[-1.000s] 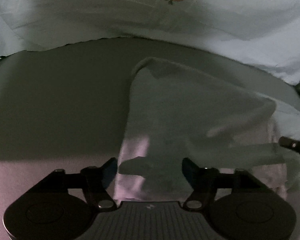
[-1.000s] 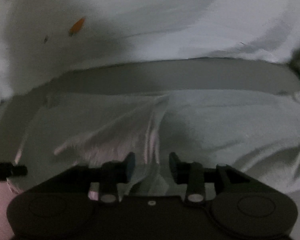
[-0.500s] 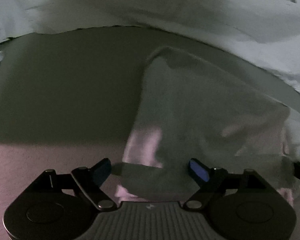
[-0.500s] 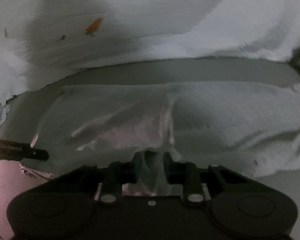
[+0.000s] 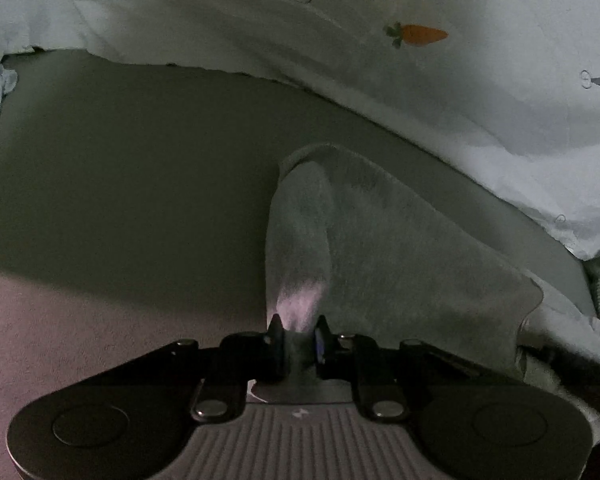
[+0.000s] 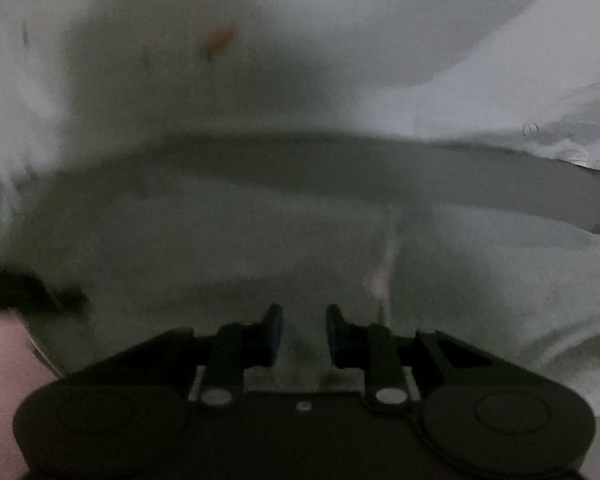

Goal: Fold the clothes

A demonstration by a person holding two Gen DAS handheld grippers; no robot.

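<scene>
the left claw [image 5: 297, 326] is clamped on a bunched edge of the grey cloth [image 5: 400, 248], which spreads toward 2 o'clock over the dark sheet [image 5: 140, 168]. a white quilt [image 5: 420, 92] with a carrot print [image 5: 418, 35] lies at 12. the right claw [image 6: 303, 320] pinches the cloth's near edge; that view is blurred.

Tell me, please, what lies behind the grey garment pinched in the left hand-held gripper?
Behind the grey garment is bare grey bed surface, then a white carrot-print sheet. The surface directly beneath the garment is covered.
</scene>
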